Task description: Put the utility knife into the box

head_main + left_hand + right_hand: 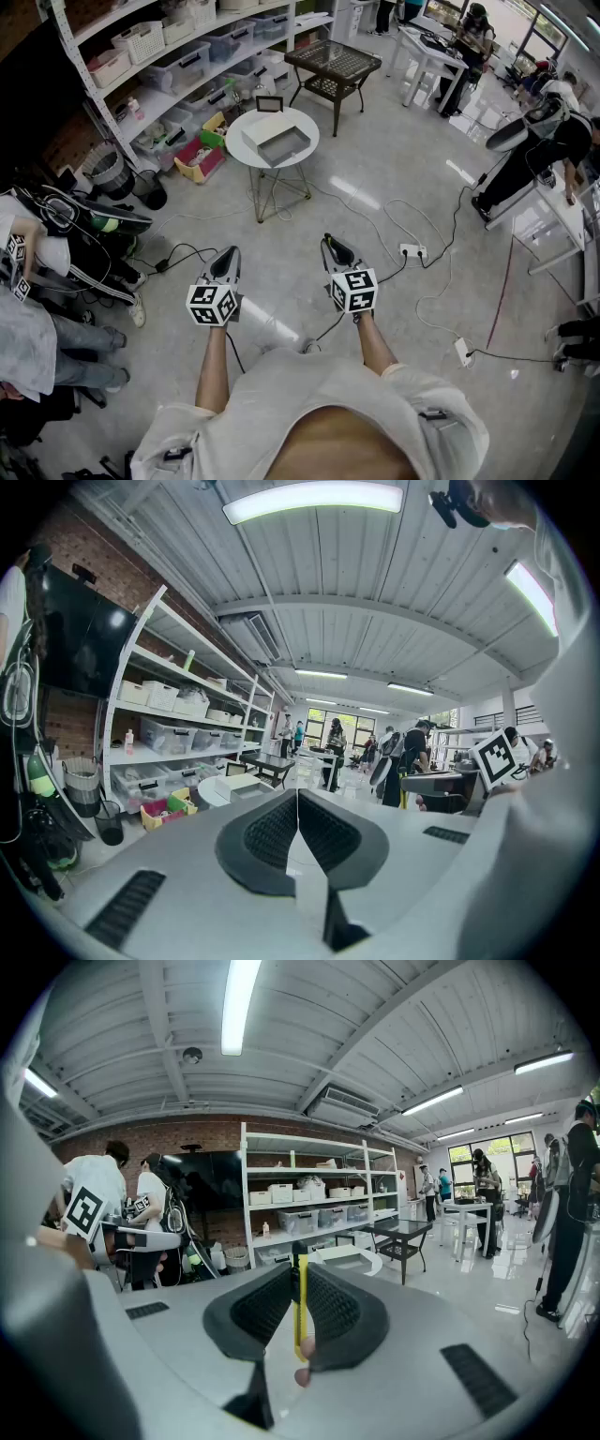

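An open grey box (277, 138) sits on a small round white table (242, 150) well ahead of me. Both grippers hang side by side over the floor, far short of the table. My right gripper (333, 244) is shut on a yellow utility knife (300, 1309), which stands upright between the dark pads (333, 1309) with its black tip poking above them. The box (344, 1258) shows beyond that tip in the right gripper view. My left gripper (228, 254) is shut with nothing in it; its pads (272, 832) meet in a thin line. The box (232, 784) lies ahead to their left.
Shelves with bins (187, 52) line the far left wall. A black wicker table (333, 64) stands behind the round one. Cables and power strips (412, 251) trail over the floor at right. People sit at left (37, 309) and work at desks at right (544, 141).
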A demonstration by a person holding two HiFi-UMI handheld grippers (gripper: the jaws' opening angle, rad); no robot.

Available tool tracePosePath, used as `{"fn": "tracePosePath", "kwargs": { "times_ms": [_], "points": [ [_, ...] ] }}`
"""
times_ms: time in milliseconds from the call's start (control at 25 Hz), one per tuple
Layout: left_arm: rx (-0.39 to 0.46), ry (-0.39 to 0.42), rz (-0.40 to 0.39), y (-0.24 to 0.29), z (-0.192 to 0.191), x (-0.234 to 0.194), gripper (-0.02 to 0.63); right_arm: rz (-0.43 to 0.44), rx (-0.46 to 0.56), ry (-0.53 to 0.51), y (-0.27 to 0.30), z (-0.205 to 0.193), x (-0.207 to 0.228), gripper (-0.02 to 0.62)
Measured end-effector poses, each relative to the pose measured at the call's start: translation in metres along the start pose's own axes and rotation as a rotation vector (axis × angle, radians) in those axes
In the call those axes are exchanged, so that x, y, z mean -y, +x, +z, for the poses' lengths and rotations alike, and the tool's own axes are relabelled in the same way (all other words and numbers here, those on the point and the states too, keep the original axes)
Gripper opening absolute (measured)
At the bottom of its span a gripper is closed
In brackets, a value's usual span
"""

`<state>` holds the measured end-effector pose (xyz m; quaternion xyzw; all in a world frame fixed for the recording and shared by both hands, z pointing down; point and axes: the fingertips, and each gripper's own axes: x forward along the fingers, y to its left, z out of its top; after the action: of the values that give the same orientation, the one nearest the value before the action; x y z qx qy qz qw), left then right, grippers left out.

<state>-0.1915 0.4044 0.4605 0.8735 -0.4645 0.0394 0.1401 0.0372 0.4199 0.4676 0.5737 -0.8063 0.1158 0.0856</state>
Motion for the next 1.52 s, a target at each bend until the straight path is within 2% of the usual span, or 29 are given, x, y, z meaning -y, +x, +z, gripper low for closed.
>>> {"fn": "tracePosePath", "kwargs": {
  "times_ms": [560,960,1280,1520],
  "points": [
    [-0.011,0.034,0.037,0.016,-0.007,0.032,0.02,0.019,0.01,0.009,-0.01,0.001,0.033,0.069],
    [-0.033,0.022,0.05,0.044,-0.033,0.065,0.02,0.058,-0.029,-0.013,-0.01,-0.023,0.07,0.069],
    [-0.055,0.006,0.019,0.081,-0.038,0.066,0.02,0.043,-0.046,0.004,0.009,-0.028,0.093,0.069],
    [-0.054,0.001,0.003,0.125,-0.03,0.042,0.02,0.028,-0.049,0.004,0.049,-0.022,0.11,0.069]
  ]
}}
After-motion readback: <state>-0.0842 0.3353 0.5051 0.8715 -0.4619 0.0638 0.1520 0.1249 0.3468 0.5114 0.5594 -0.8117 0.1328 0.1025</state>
